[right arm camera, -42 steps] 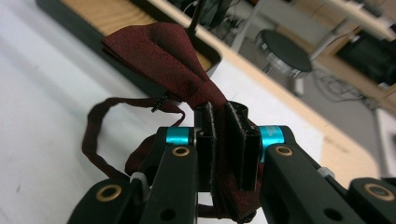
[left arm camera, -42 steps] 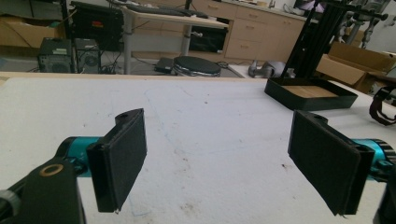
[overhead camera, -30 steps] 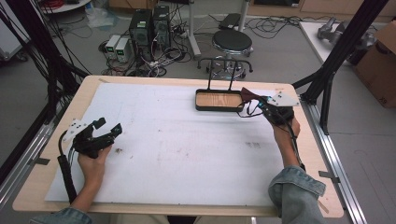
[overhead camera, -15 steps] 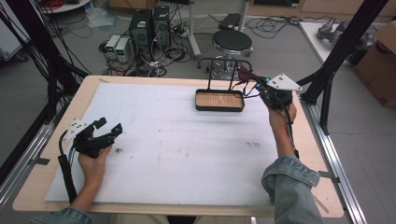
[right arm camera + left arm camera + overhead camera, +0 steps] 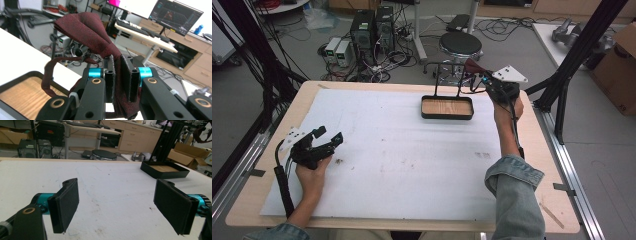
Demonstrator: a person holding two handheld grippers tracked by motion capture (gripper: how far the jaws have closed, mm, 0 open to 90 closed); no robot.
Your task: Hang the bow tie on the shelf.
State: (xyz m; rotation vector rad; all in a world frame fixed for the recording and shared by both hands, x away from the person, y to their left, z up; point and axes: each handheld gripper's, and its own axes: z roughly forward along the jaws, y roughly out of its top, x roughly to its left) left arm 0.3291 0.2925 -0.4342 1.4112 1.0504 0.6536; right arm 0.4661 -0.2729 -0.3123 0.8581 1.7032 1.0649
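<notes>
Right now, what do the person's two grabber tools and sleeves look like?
Both tools are black. The left gripper has two flat, rectangular black pads on shiny teal posts, a white plate on top and a black cable trailing back. The right gripper has the same teal posts, gold-ringed bolts and a pale three-cornered plate. The sleeves are blue denim.

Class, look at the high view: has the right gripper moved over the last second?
Yes. The right gripper, clamping the dark red bow tie, moved from the tray's right end toward the table's far edge.

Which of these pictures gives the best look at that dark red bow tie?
The right gripper view: the bow tie is close up, pinched in the right gripper, its strap dangling. The high view shows it small and far off.
</notes>
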